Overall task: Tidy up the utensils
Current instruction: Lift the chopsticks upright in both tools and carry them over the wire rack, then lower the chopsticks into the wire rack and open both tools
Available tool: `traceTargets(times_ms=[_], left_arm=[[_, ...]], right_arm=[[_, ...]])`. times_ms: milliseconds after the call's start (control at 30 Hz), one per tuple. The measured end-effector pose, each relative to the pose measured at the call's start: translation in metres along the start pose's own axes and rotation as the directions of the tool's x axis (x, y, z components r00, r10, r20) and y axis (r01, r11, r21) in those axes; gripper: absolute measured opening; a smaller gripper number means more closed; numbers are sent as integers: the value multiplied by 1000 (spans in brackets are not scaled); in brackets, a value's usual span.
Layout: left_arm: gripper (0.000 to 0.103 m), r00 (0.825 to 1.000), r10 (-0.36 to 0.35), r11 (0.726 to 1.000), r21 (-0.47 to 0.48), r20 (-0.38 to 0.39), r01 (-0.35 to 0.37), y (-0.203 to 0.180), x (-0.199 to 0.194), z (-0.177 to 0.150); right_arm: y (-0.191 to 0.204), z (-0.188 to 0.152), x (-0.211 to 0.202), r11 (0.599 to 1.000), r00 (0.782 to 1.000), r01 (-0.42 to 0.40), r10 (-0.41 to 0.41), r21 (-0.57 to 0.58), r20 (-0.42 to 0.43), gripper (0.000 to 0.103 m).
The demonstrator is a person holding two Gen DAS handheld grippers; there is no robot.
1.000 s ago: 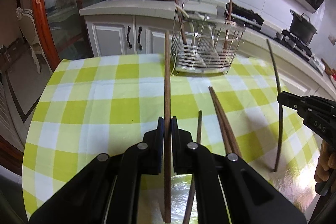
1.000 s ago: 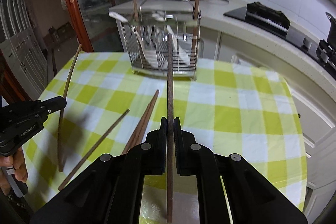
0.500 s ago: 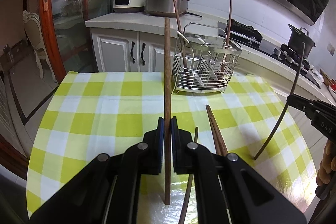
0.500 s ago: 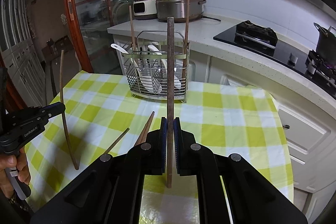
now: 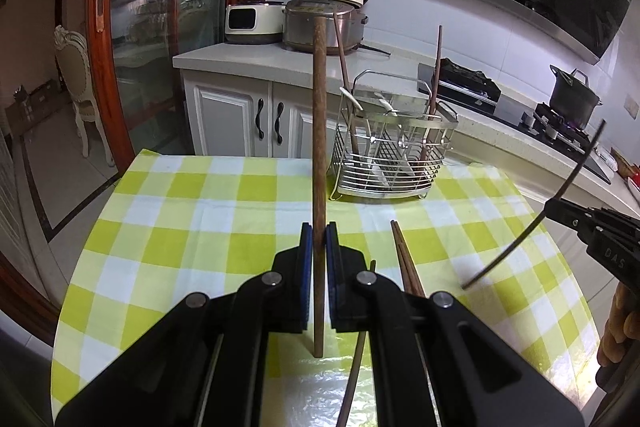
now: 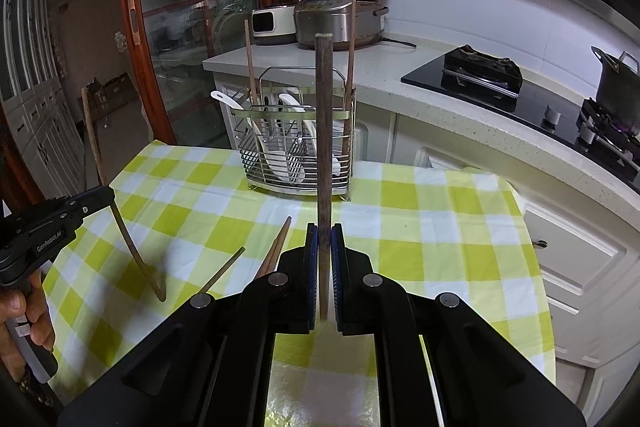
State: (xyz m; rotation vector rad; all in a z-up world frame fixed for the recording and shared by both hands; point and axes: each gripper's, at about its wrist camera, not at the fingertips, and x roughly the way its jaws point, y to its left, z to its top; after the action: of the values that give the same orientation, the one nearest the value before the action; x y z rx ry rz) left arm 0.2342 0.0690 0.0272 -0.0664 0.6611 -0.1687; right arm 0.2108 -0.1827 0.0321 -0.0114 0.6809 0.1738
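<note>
- A wooden chopstick (image 5: 319, 147) is clamped upright in the closed left hand-held gripper (image 5: 319, 247).
- Another chopstick (image 6: 323, 147) is pinched likewise by the right hand-held gripper (image 6: 324, 247).
- Loose chopsticks (image 5: 406, 259) are left on the surface (image 5: 200, 227).
- The wire utensil caddy (image 6: 296, 151) is seen straight ahead, beyond both.

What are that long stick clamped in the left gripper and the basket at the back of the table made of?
The stick looks like dark brown wood with a matte finish: faint grain, no shine. It is probably a chopstick. The basket looks like polished metal wire, likely stainless steel: thin silvery bars with bright glints.
</note>
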Motion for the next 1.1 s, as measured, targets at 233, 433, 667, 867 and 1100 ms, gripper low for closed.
traceTargets(times_ms=[233, 433, 667, 867, 1100], left_arm=[[7, 1000, -3, 1000, -2, 24, 3, -3, -5, 5], [7, 998, -13, 1000, 5, 58, 12, -12, -9, 19], [7, 994, -47, 999, 25, 100, 45, -26, -10, 47], [7, 987, -74, 997, 27, 144, 71, -36, -11, 80], [7, 973, -90, 996, 41, 211, 83, -50, -12, 126]], right_arm=[[-4, 0, -1, 1000, 1000, 3, -3, 12, 4, 8], [-6, 8, -4, 1000, 1000, 8, -8, 12, 25, 8], [-9, 32, -8, 1000, 998, 17, -17, 10, 61, 8], [-12, 70, -12, 1000, 994, 17, -17, 2, 108, 8], [-14, 124, -16, 1000, 986, 0, 0, 2, 164, 8]])
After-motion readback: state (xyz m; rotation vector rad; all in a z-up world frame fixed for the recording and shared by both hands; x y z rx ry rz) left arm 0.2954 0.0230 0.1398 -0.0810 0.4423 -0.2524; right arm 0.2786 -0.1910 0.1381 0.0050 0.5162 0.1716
